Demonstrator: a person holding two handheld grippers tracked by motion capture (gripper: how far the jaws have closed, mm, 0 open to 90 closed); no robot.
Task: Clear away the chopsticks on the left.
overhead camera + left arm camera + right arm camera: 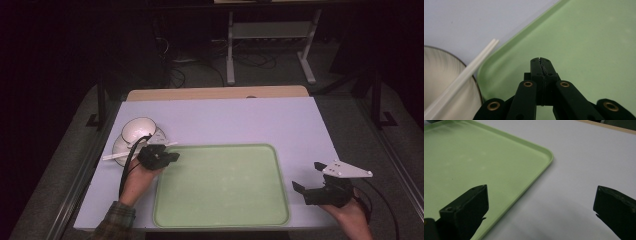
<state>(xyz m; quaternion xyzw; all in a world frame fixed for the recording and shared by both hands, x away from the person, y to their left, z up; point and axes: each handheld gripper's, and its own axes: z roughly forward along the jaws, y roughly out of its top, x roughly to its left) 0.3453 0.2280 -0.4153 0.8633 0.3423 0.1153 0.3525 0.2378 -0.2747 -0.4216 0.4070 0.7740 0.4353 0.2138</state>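
Left gripper (172, 156) sits over the near-left corner of the green tray (280, 200), jaws pressed fully together with nothing between them — the left gripper view shows the two tips meeting over bare tray floor. Right gripper (308, 176) rests off the tray's right edge above the lilac table cover (240, 117), jaws spread wide and empty; the right gripper view shows tray rim on one side and cover on the other.

The things nearest my left hand: a white bowl (138, 129) standing on a white plate (120, 148), just left of the tray's far-left corner, and a pair of white chopsticks (115, 156) lying across the plate's rim, their tips (493, 43) reaching toward the tray edge. Nothing is on the tray.

Risks as I judge them:
- Chopsticks are thin, pale and propped on a rim. A closed gripper brushing past could roll them off or scatter the pair.
- If I go for them, I'd need to open the jaws first; closing on one stick alone would leave the other behind.
- The bowl looks only loosely seated on the plate — a nudge from the gripper body or its trailing cable (126, 167) could tip or slide it.
- The tray lip may catch the chopstick tips during a transfer.
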